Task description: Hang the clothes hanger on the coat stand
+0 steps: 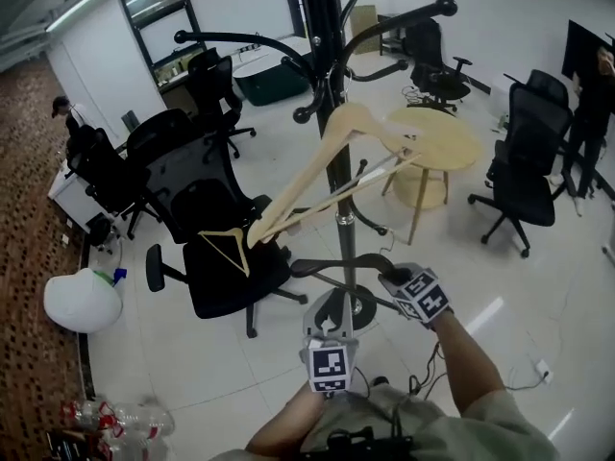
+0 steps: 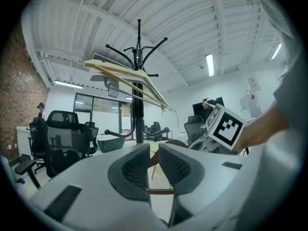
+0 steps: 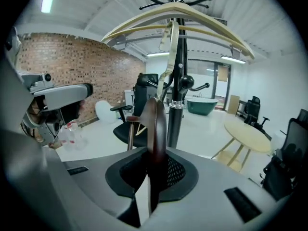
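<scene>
The black coat stand (image 1: 322,27) rises in the middle of the room, its pole (image 2: 138,114) also showing straight ahead in the left gripper view. A pale wooden hanger (image 1: 332,133) hangs tilted from one of its hooks. Below it, a dark brown hanger (image 1: 346,265) is held level in front of the pole. My right gripper (image 1: 392,279) is shut on it, and the hanger stands edge-on between those jaws (image 3: 156,129). My left gripper (image 1: 332,305) is nearly closed, with brown wood (image 2: 154,160) filling the narrow gap.
Another pale hanger (image 1: 226,248) lies on the seat of a black office chair (image 1: 216,209) left of the stand. A round wooden table (image 1: 437,137) stands behind it on the right. More chairs, a white bag (image 1: 82,301), bottles (image 1: 115,419) and two people ring the floor.
</scene>
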